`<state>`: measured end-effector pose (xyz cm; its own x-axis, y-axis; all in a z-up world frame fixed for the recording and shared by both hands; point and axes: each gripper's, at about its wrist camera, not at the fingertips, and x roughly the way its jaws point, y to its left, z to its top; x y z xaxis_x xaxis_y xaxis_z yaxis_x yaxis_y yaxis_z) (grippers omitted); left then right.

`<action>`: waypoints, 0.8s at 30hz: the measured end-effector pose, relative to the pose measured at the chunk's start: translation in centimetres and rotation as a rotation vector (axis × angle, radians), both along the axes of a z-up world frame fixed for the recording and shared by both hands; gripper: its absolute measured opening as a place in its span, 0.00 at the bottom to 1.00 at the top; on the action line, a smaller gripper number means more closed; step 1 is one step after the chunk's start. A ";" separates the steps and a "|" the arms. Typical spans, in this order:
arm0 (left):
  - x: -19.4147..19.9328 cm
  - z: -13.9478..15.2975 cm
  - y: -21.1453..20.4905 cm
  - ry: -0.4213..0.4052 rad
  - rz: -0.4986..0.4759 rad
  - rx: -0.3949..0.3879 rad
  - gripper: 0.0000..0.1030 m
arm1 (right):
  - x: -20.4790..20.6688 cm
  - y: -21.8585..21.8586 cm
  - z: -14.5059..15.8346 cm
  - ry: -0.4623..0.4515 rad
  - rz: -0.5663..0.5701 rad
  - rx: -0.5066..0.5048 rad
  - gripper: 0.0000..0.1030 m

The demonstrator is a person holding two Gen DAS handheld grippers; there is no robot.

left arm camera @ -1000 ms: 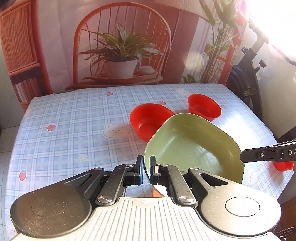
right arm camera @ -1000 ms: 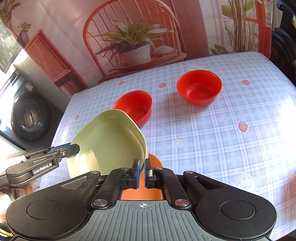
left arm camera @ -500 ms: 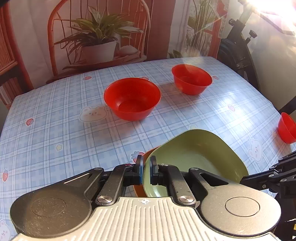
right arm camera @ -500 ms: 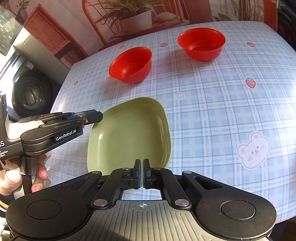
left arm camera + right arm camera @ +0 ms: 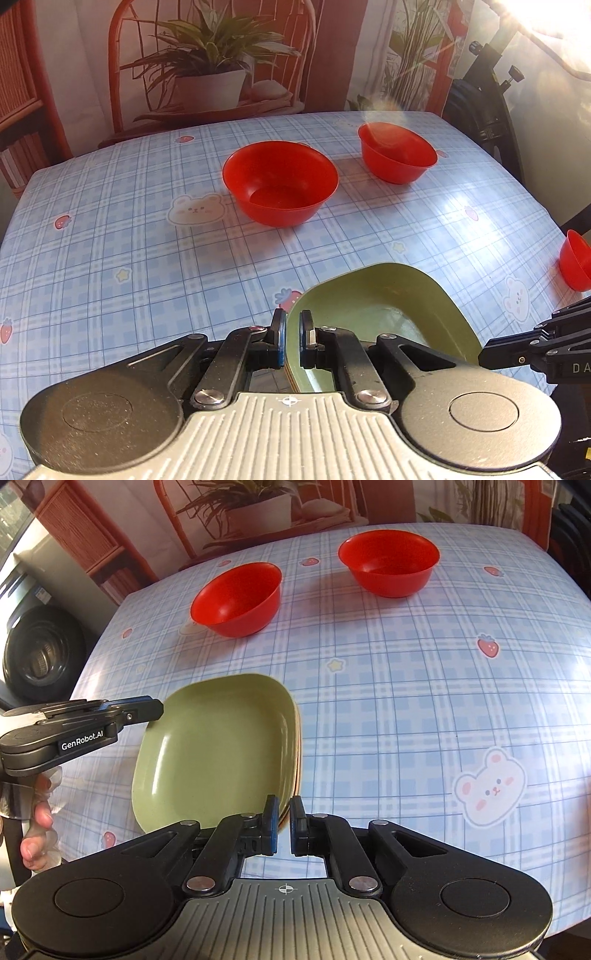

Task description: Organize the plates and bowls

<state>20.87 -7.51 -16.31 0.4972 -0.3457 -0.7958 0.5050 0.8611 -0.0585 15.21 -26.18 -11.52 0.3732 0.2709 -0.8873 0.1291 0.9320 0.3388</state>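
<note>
The left gripper (image 5: 291, 343) pinches the near rim of the green plate (image 5: 380, 317), 1 finger inside the rim and 1 outside. That plate sits on top of a low stack near the front edge of the table (image 5: 147, 236); only thin orange and tan edges of the plates beneath show at its side, so how many lie under it cannot be counted.

In the right wrist view the right gripper (image 5: 283, 827) has its jaws slightly parted at the plate's (image 5: 218, 749) near corner. The rim seems to lie at the gap (the left finger covers the corner), so whether it is gripped is unclear. The left gripper (image 5: 157, 709) enters from the left at the plate's far-left edge, with part of the person's hand (image 5: 35, 834) cut off by the frame.

2 red bowls (image 5: 280, 182) (image 5: 397, 153) stand apart farther back. A 3rd red bowl (image 5: 576, 260) is cut off at the right edge.
</note>
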 end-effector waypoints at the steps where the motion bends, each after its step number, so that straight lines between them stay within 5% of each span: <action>1: 0.0 -0.1 0.1 0.000 0.005 0.005 0.08 | 0.0 0.0 -0.1 -0.001 0.000 -0.001 0.05; 9: 0.3 -0.1 0.7 0.012 0.029 -0.016 0.09 | 0.2 -0.6 0.9 -0.017 -0.016 0.041 0.11; 18: 1.6 5.7 2.1 -0.109 0.083 -0.099 0.09 | 4.1 -2.8 7.0 -0.275 -0.041 -0.037 0.17; 24: 3.2 8.3 2.1 -0.171 0.116 -0.152 0.13 | 7.7 -4.5 7.7 -0.372 -0.076 -0.087 0.17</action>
